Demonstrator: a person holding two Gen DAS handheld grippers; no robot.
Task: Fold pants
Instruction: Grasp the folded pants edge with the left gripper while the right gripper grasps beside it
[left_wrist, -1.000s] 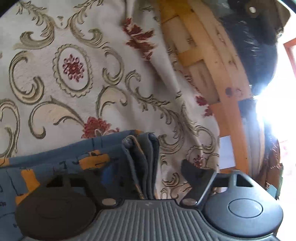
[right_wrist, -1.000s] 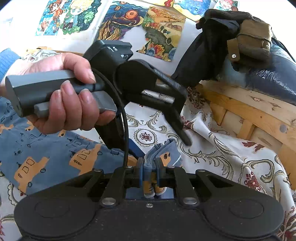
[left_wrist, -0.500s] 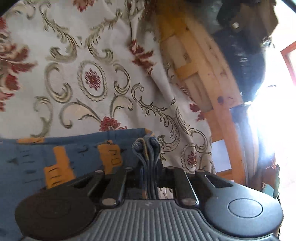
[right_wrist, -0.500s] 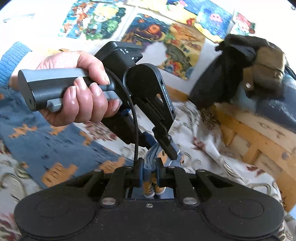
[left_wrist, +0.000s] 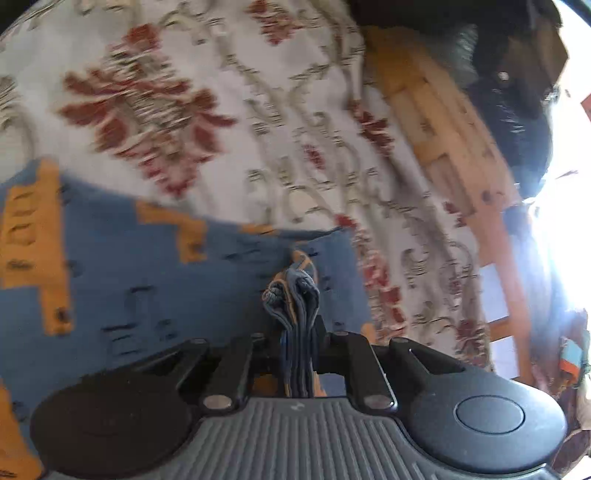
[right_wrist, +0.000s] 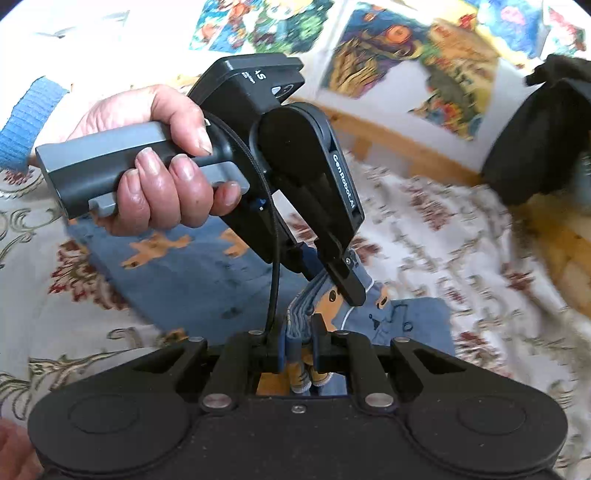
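Note:
The pants (left_wrist: 155, 273) are blue with orange vehicle prints and lie on a patterned bedspread (left_wrist: 236, 122). In the left wrist view my left gripper (left_wrist: 297, 325) is shut on a bunched stack of the pants' fabric edges, which stand up between its fingers. The right wrist view has my right gripper (right_wrist: 301, 338) shut on another bunch of the pants (right_wrist: 192, 266). Just ahead of it a hand (right_wrist: 159, 173) holds the left gripper (right_wrist: 347, 284), whose fingers pinch the same fabric a little farther on. The cloth between both grips is lifted off the spread.
A wooden bed frame (left_wrist: 454, 155) runs along the right of the left wrist view, with dark clothing (left_wrist: 517, 92) on it. Colourful pictures (right_wrist: 417, 55) hang on the wall behind, and a dark bundle (right_wrist: 539, 136) sits at the right.
The left gripper closed on the pants' edge about a second ago. Both grippers have since lifted and carried the held fabric over the spread, so more blue cloth lies beneath them.

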